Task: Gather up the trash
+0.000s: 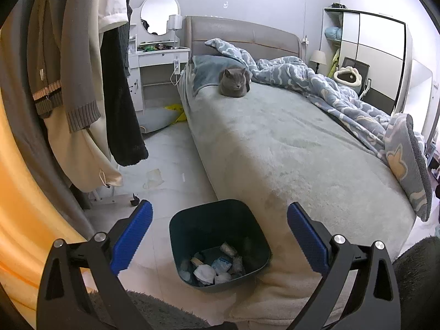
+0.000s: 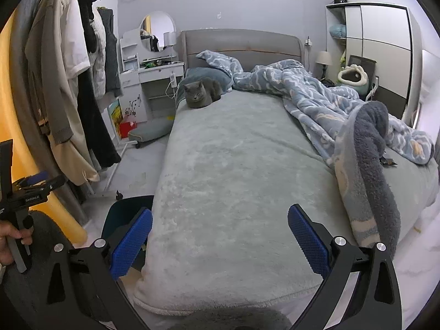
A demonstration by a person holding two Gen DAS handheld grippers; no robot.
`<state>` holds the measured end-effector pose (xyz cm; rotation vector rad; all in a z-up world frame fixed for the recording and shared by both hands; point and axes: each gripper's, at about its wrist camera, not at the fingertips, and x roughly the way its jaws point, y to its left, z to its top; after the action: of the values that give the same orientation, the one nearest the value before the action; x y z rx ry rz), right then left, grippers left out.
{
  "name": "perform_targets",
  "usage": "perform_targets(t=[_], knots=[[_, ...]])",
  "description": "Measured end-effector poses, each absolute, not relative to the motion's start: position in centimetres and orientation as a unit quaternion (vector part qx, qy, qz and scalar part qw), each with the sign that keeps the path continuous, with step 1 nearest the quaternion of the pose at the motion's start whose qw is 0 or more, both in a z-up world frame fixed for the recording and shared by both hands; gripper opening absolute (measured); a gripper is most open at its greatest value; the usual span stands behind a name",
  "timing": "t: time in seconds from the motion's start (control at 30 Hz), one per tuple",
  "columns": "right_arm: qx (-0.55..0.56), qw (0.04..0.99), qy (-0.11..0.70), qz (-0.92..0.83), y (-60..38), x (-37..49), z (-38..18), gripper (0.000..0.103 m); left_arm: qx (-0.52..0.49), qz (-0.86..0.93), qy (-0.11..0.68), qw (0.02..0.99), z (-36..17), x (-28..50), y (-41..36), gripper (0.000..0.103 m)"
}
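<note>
The left gripper (image 1: 220, 236) hangs with jaws spread wide and empty above a dark bin (image 1: 220, 243) on the floor at the bed's (image 1: 288, 151) near corner, crumpled trash (image 1: 211, 268) lying inside. The right gripper (image 2: 220, 240), equally splayed and empty, hovers over the bed's near edge; a grey cat (image 2: 202, 93) sits at the far-left corner.

In front of me I see a bed (image 2: 233, 165) with a grey cover. A grey cat (image 2: 200, 93) lies on it near the headboard (image 2: 242, 44), beside a blue pillow (image 1: 206, 71). A blue patterned blanket (image 2: 316, 96) is crumpled along the far side. Coats (image 1: 77, 68) hang on a rack at the left. Behind them stands a white dressing table (image 1: 159, 57) with a round mirror (image 1: 159, 13). A wardrobe (image 2: 385, 49) stands in the corner
</note>
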<state>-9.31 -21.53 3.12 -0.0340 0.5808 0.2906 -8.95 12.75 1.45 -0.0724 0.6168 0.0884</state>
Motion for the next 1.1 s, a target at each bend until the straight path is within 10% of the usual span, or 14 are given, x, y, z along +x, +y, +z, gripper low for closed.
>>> perform_targets(t=[1.1], knots=[[-0.021, 0.947, 0.287, 0.141, -21.6, -9.4, 2.9, 0.100, -0.027, 0.032, 0.316, 0.948, 0.4, -8.9, 11.7, 0.100]])
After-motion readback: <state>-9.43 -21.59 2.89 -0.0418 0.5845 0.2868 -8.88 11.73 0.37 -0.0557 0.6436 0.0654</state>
